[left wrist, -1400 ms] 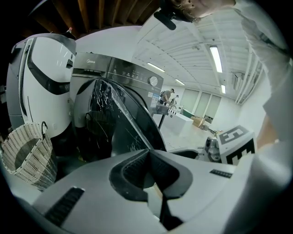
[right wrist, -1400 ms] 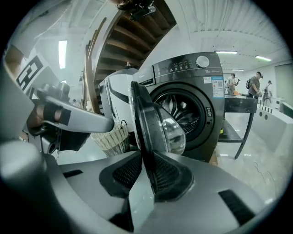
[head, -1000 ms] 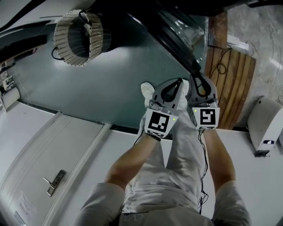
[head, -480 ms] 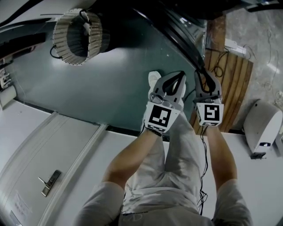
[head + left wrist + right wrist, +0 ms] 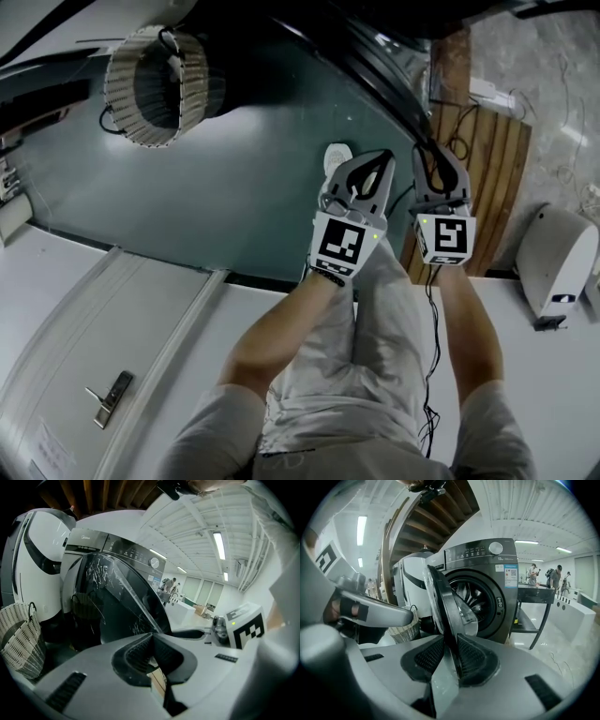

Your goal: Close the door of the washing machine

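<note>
The dark grey washing machine [image 5: 487, 573] stands with its round door [image 5: 445, 602] swung out, edge-on to me. My right gripper [image 5: 450, 641] straddles the door's rim; its jaws have just been opening and the pads no longer clamp the rim between them. In the head view the right gripper [image 5: 433, 150] meets the dark door edge [image 5: 380, 84]. My left gripper [image 5: 384, 155] is beside it, shut and empty. In the left gripper view its pads [image 5: 140, 651] meet in front of the door's glass [image 5: 117, 597].
A woven basket [image 5: 155, 84] sits on the floor left of the machine, beside a white appliance [image 5: 410, 583]. A wooden pallet [image 5: 487, 178] and a white unit [image 5: 558, 262] lie to the right. A metal table [image 5: 534, 602] stands right of the machine.
Both grippers have shifted a little to the right in the head view, staying at the door's edge. The right jaws have spread slightly.
</note>
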A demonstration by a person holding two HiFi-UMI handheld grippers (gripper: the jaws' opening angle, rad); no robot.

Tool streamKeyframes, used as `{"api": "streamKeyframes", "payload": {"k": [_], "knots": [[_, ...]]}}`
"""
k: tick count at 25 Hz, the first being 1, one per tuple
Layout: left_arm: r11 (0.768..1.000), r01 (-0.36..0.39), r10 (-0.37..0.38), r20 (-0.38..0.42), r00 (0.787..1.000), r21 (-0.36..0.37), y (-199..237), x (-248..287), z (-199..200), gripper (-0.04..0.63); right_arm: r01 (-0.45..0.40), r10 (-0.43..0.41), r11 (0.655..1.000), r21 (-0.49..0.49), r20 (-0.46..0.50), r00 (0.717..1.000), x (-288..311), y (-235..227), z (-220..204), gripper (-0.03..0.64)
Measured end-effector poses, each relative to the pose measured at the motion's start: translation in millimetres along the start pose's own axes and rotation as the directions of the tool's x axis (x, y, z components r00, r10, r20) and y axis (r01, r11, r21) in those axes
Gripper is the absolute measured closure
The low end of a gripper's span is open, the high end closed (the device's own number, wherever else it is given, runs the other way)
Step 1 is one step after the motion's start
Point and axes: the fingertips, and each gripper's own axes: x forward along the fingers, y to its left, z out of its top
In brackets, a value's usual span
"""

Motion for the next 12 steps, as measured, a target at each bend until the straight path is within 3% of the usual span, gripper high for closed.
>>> {"api": "streamKeyframes", "payload": {"k": [12], "knots": [[0.999,0.035,-0.034,0.023,0.999,-0.004,18.2,28.9,21.9,0.592,0.083,-0.083,0.996,-0.01,-0.001,0.997,13.3,-43.6,13.3,0.511]]}}
